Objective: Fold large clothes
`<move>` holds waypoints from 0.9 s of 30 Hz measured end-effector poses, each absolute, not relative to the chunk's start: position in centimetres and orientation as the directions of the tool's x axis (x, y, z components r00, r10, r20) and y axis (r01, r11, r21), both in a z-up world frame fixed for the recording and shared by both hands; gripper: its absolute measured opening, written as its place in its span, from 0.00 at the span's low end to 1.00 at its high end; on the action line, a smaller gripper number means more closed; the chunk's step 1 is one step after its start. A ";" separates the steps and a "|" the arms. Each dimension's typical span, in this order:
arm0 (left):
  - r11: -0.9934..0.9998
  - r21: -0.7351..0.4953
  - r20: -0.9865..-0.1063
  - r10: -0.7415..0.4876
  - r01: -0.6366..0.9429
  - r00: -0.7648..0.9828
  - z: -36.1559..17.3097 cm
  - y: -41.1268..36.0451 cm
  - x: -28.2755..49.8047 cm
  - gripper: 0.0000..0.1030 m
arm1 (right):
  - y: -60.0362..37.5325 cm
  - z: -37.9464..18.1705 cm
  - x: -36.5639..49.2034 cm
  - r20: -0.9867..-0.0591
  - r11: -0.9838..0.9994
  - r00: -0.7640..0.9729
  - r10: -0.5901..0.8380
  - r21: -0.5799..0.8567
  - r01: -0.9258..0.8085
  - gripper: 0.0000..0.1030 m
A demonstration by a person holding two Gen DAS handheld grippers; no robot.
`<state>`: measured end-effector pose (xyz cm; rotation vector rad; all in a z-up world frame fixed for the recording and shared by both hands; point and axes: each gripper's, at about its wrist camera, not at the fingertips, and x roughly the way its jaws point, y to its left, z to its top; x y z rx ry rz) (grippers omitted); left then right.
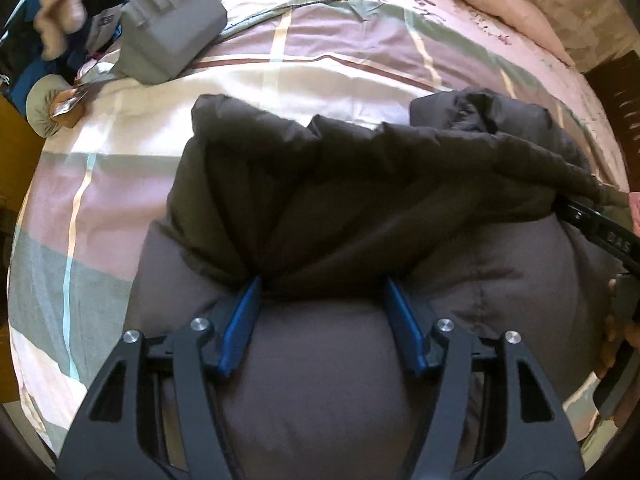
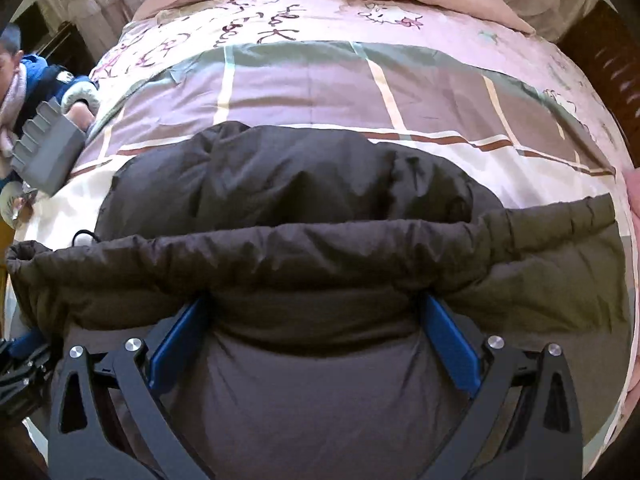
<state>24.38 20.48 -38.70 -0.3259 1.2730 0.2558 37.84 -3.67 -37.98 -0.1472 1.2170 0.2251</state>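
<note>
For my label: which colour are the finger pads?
Blue pads on the black hand-held gripper; right wrist view shows them best.

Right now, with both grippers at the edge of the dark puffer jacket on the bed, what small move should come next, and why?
Probably close both grippers on the raised fold. The left gripper and right gripper each stand open, their blue fingers straddling the bunched edge of the puffer jacket, with fabric already between them. Nothing is pinched yet, so the fold cannot be carried across the quilt.
</note>
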 end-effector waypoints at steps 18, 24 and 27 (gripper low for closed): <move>0.946 -0.128 -0.911 0.007 -0.298 0.413 -32.7 17.7 24.1 0.68 | -14.1 -32.0 32.6 -0.851 0.980 0.524 -0.020 -0.121 -0.158 0.99; 0.936 -0.105 -0.947 0.009 -0.336 0.320 -38.2 17.6 23.1 0.71 | -23.0 -37.8 31.7 -0.915 0.997 0.399 -0.059 -0.077 -0.030 0.99; 0.935 -0.077 -0.954 0.031 -0.345 0.297 -37.8 17.7 23.4 0.69 | -22.5 -38.2 31.7 -0.919 0.990 0.388 -0.074 -0.113 -0.079 0.99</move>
